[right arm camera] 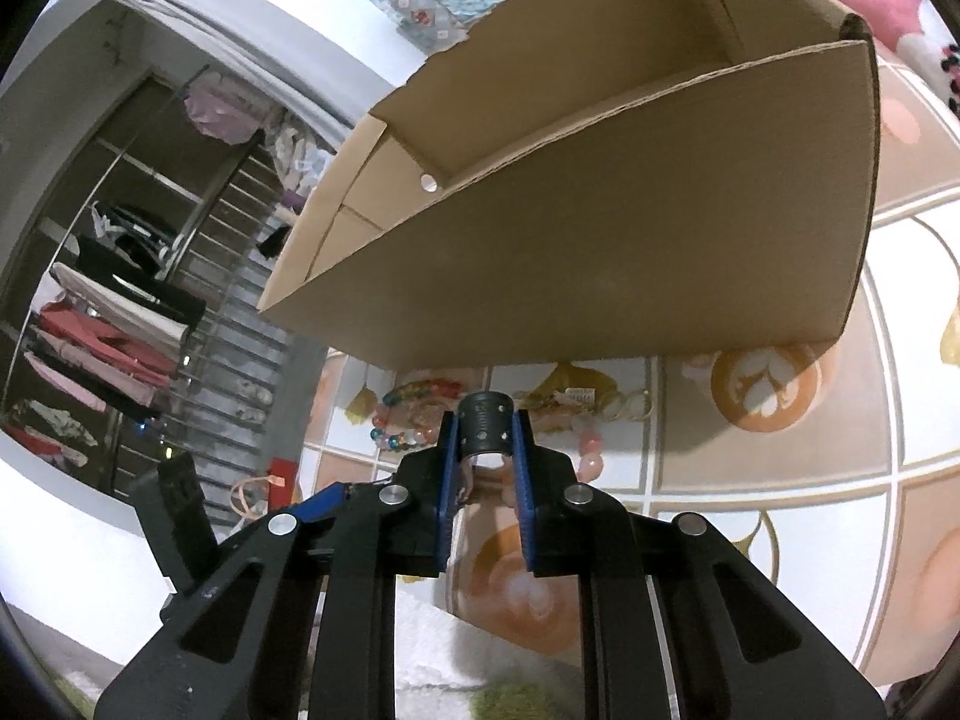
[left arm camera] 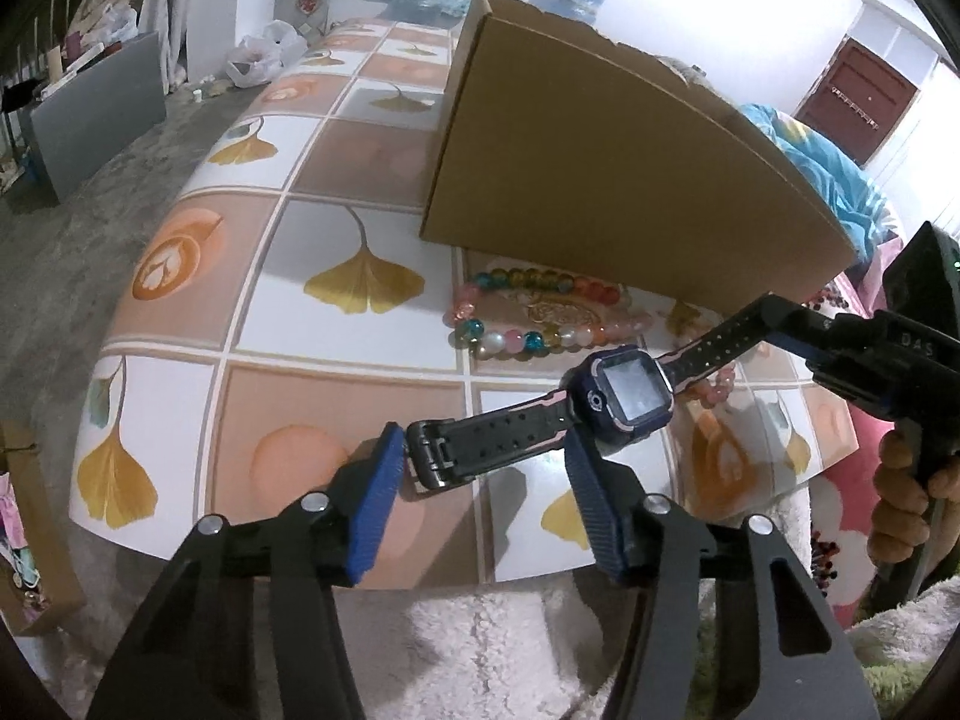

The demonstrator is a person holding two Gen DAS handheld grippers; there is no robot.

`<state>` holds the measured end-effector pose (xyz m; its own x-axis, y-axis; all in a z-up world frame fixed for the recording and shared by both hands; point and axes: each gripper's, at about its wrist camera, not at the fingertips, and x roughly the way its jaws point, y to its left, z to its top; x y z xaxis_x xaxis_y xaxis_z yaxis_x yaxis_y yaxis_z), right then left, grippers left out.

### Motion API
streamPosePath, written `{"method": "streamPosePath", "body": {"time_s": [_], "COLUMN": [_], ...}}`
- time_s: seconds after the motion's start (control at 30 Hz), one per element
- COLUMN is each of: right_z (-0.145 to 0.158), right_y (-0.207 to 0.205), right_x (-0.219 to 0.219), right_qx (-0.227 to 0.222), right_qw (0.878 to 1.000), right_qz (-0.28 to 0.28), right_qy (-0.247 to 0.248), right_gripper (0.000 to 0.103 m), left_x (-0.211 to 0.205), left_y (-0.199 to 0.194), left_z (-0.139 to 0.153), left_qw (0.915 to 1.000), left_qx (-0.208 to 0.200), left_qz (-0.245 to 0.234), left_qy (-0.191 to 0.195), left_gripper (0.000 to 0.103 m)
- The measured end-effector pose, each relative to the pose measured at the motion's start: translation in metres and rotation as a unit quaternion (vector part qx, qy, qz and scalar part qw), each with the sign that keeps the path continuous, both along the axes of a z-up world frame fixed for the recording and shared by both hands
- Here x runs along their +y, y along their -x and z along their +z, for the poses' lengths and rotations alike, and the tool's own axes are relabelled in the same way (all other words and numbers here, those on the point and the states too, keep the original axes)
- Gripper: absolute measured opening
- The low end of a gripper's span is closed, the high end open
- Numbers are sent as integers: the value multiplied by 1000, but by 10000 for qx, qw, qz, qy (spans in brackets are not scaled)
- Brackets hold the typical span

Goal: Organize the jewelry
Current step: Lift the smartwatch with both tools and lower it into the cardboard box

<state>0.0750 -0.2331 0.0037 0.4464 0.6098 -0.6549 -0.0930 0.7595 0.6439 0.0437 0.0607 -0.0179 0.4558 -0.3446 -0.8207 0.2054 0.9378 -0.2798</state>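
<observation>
Left wrist view: nearest the camera, the left gripper [left arm camera: 480, 468] stands half-wide, its blue pads [left arm camera: 375, 504] either side of the buckle end of the watch [left arm camera: 630, 390]. One pad looks to touch the buckle; the other, near the case, I cannot tell, so it reads as unclamped. The watch hangs just above the table [left arm camera: 336, 396], near its front edge, strung out almost level. Its long axis runs from the buckle at lower left up to the strap tip at right, where the right gripper [left arm camera: 780, 315] pinches it. The screen faces up toward the camera. A bead bracelet [left arm camera: 540, 318] lies on the table behind it, against the foot of the cardboard box [left arm camera: 600, 180].

Right wrist view: closest in, the right gripper [right arm camera: 485, 462] is drawn narrow on the black perforated strap end, which curls up between its pads. The open box [right arm camera: 600, 252] stands directly beyond.

To do this step well, I judge the left should close squarely on the buckle strap before either hand lifts, keeping the watch taut and level, then carry it over the box's near wall.
</observation>
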Motion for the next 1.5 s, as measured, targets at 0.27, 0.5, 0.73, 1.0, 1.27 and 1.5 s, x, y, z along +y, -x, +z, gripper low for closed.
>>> {"method": "streamPosePath", "body": {"time_s": [0.27,0.5,0.73,1.0,1.27,1.5], "right_z": [3,3,7,38,113,148], "right_y": [2,6,9,22,5,-95], "right_x": [5,7,11,21,23,11], "right_qx": [-147,-218,-364,-796,-1605,-1391], "right_qw": [9998,9996,9989,9955,9836,9872], "right_qz": [41,27,38,225,543,528], "right_qy": [116,183,292,456,620,582], "right_gripper": [15,15,14,13,13,13], "left_x": [8,16,0,-6,-17,-62], "left_y": [-3,-1,-5,4,-11,-107], "left_z": [0,3,1,40,134,164], "left_qw": [9987,9915,9975,9978,9872,9868], "left_qx": [134,205,134,-328,-1364,-1485], "left_qz": [303,418,444,191,-289,-595], "left_qy": [383,1215,529,552,769,266], "left_gripper": [39,36,8,5,5,5]}}
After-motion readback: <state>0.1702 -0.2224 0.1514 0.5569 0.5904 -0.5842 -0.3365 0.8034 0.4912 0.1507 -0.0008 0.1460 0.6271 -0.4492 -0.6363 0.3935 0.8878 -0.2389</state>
